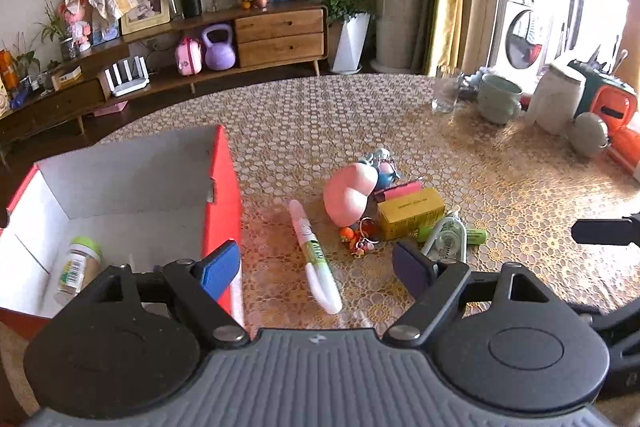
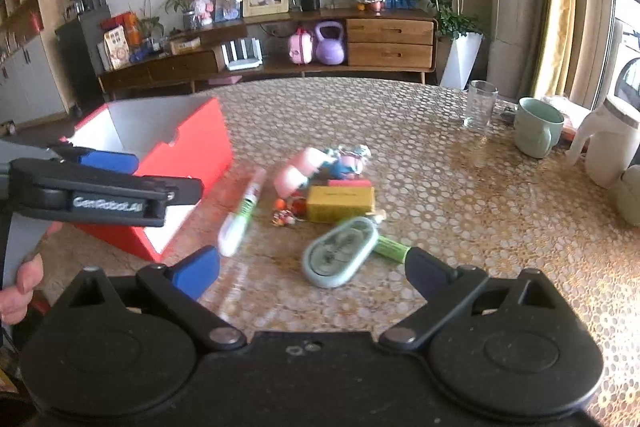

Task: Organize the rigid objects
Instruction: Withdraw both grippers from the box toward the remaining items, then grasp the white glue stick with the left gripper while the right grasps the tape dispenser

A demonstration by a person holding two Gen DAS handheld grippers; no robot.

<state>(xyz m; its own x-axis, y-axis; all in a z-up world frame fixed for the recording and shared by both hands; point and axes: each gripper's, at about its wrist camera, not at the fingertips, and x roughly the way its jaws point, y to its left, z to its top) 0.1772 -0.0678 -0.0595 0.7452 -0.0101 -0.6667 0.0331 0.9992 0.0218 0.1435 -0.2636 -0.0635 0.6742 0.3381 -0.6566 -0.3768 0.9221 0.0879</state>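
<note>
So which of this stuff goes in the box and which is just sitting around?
For the job: red box, jar already inside, pen, pink toy, yellow carton, tape dispenser, keychain.

Lying about: glass, green mug, white jug.

Window daylight from right, fisheye edges, blur

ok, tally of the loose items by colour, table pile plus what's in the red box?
Pink: 3, pen, heart toy, eraser
Yellow: 1, small box
Green: 3, correction tape, marker, jar
Multicolour: 2, keychains
Total: 9
</note>
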